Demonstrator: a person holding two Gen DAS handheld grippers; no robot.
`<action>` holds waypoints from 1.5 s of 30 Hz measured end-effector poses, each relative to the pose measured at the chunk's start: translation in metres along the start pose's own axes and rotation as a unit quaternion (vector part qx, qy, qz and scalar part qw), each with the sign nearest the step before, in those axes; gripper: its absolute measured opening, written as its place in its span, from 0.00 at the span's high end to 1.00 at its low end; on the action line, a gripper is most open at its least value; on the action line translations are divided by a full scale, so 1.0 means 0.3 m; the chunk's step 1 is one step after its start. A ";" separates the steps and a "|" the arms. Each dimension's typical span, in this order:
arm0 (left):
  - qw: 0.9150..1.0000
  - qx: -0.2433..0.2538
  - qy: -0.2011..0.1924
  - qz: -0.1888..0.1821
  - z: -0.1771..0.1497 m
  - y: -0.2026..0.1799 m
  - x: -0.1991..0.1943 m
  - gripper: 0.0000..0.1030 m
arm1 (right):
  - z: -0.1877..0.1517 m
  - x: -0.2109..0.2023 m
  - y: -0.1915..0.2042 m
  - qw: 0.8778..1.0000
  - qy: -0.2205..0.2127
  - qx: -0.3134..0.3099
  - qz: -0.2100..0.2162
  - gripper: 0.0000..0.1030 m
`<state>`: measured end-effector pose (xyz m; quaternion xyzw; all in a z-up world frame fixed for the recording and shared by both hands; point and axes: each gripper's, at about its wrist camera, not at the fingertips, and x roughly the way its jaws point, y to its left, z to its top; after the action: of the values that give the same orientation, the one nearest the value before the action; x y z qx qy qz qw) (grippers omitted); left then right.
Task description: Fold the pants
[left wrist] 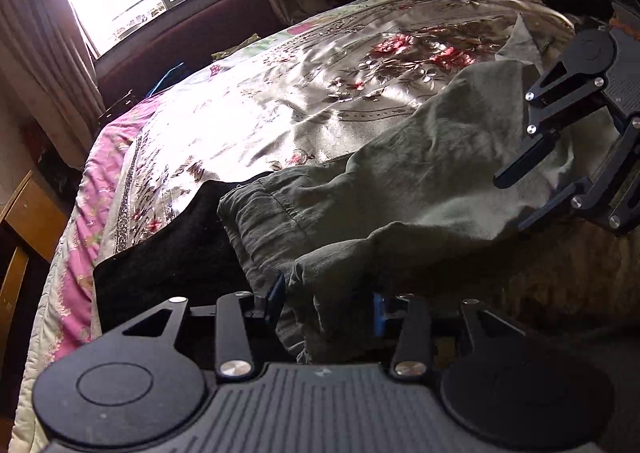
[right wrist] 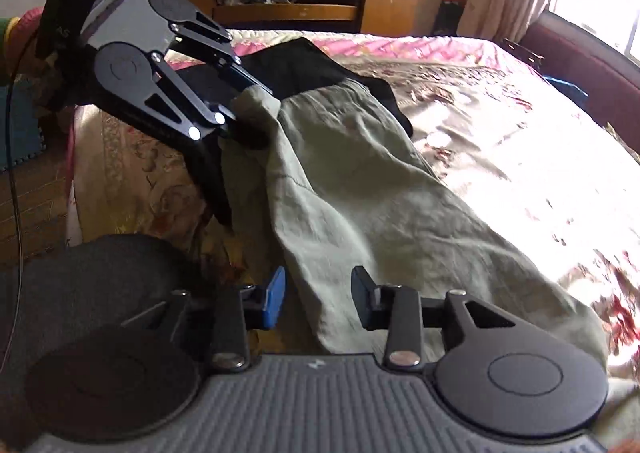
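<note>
Olive-green pants (right wrist: pixel 352 189) spread lengthwise across a satin floral bedspread (left wrist: pixel 248 109), partly over a black garment (left wrist: pixel 168 253) at the waistband end

Left gripper (left wrist: pixel 328 305) at the bunched elastic waistband: jaws apart, cloth heaped between the blue pads (left wrist: pixel 276 293) but apparently not pinched, fabric slack there

Right gripper (right wrist: pixel 318 293) at the far end of the pants: jaws apart, pale cloth lying between the pads (right wrist: pixel 276 291) without being pressed

Likely thin, light, crinkled cotton or linen: soft, no stiffness, sagging and creasing under its own weight. Probably slides easily on the glossy bedspread, so dragging risks shifting the whole piece, and perhaps the black garment beneath

Best hold points by judgement: the thick gathered waistband, which gives bulk to bite on, and the hemmed leg ends; pinching through both layers at the edges, since a single layer mid-leg would just tent up and slip
</note>
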<state>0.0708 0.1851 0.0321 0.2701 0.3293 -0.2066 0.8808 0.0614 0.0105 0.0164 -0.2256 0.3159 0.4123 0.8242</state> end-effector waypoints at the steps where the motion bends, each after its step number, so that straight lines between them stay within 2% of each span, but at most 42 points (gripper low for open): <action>1: 1.000 0.010 0.000 0.004 0.001 -0.005 0.007 0.45 | 0.020 0.040 0.011 1.000 -0.003 -0.009 0.001 0.64; 3: 1.000 0.011 -0.009 0.008 0.019 0.009 0.011 0.50 | 0.051 0.103 0.019 1.000 -0.004 -0.017 -0.008 0.73; 4: 1.000 0.005 -0.020 0.005 0.034 0.026 0.006 0.54 | 0.069 0.126 0.012 1.000 0.003 -0.015 -0.016 0.81; 5: 1.000 0.003 -0.027 0.004 0.050 0.040 0.001 0.58 | 0.093 0.134 -0.005 1.000 0.007 0.001 -0.022 0.97; 7: 0.998 0.004 -0.060 0.017 0.088 0.070 -0.028 0.60 | 0.132 0.089 -0.051 0.999 -0.008 0.034 -0.031 0.97; 9: 0.995 -0.005 -0.097 0.029 0.118 0.100 -0.069 0.66 | 0.172 -0.024 -0.073 0.996 -0.052 0.042 -0.064 0.97; 11: 0.992 -0.022 -0.114 0.041 0.117 0.117 -0.093 0.69 | 0.190 -0.099 -0.069 0.993 -0.083 0.041 -0.075 0.97; 13: 0.994 -0.038 -0.099 0.033 0.082 0.119 -0.080 0.69 | 0.179 -0.107 -0.028 0.993 -0.081 0.024 -0.080 0.97; 14: 0.996 -0.045 -0.077 0.028 0.046 0.109 -0.059 0.69 | 0.157 -0.081 -0.001 0.995 -0.069 0.018 -0.074 0.97; 17: 0.999 -0.040 -0.017 0.023 -0.053 0.061 -0.026 0.69 | 0.068 0.061 0.085 0.999 -0.001 0.011 -0.030 0.96; 18: 0.999 -0.048 -0.007 0.019 -0.073 0.054 -0.036 0.68 | 0.035 0.113 0.129 0.999 0.019 -0.011 -0.025 0.93; 21: 0.997 -0.075 -0.016 0.017 -0.085 0.058 -0.102 0.66 | 0.015 0.163 0.202 0.997 0.025 -0.065 -0.039 0.87; 23: 0.996 -0.075 -0.031 0.019 -0.074 0.058 -0.131 0.60 | 0.033 0.156 0.206 0.997 0.013 -0.062 -0.032 0.86; 25: 0.997 -0.069 -0.043 0.016 -0.061 0.053 -0.139 0.57 | 0.060 0.150 0.201 0.997 -0.005 -0.057 -0.044 0.85; 27: 0.996 -0.067 -0.049 0.019 -0.060 0.047 -0.131 0.56 | 0.091 0.166 0.197 0.997 -0.016 -0.049 -0.058 0.74; 28: 0.996 -0.069 -0.049 0.019 -0.066 0.048 -0.126 0.56 | 0.100 0.171 0.197 0.997 -0.023 -0.043 -0.062 0.72; 29: 0.996 -0.074 -0.048 0.020 -0.073 0.050 -0.123 0.56 | 0.108 0.176 0.203 0.997 -0.034 -0.037 -0.063 0.74; 31: 0.995 -0.085 -0.045 0.022 -0.090 0.058 -0.128 0.56 | 0.131 0.184 0.203 0.996 -0.052 -0.021 -0.073 0.85; 32: 0.995 -0.088 -0.045 0.023 -0.100 0.061 -0.137 0.56 | 0.150 0.185 0.192 0.996 -0.055 0.000 -0.072 0.98; 36: 0.993 -0.099 -0.055 0.032 -0.125 0.085 -0.183 0.56 | 0.210 0.149 0.146 0.989 -0.098 0.088 -0.068 0.98; 38: 0.991 -0.110 -0.061 0.036 -0.132 0.102 -0.202 0.55 | 0.221 0.162 0.163 0.989 -0.102 0.091 -0.060 0.97; 40: 0.991 -0.114 -0.063 0.038 -0.134 0.108 -0.211 0.55 | 0.215 0.231 0.207 0.995 -0.064 0.065 -0.045 0.90; 41: 0.991 -0.114 -0.065 0.038 -0.132 0.105 -0.212 0.54 | 0.208 0.259 0.226 0.997 -0.048 0.053 -0.041 0.89; 43: 0.990 -0.120 -0.071 0.028 -0.120 0.081 -0.199 0.53 | 0.191 0.266 0.255 0.997 -0.045 0.027 -0.061 0.89; 44: 0.990 -0.121 -0.074 0.015 -0.108 0.064 -0.186 0.52 | 0.191 0.255 0.256 0.996 -0.050 0.024 -0.063 0.86; 45: 0.990 -0.119 -0.076 0.006 -0.097 0.043 -0.170 0.51 | 0.188 0.230 0.244 0.996 -0.056 0.031 -0.060 0.74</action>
<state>0.0285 0.2223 0.0534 0.1486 0.2819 -0.1809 0.9304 0.0520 0.1240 -0.0010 -0.1950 0.2678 0.3643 0.8704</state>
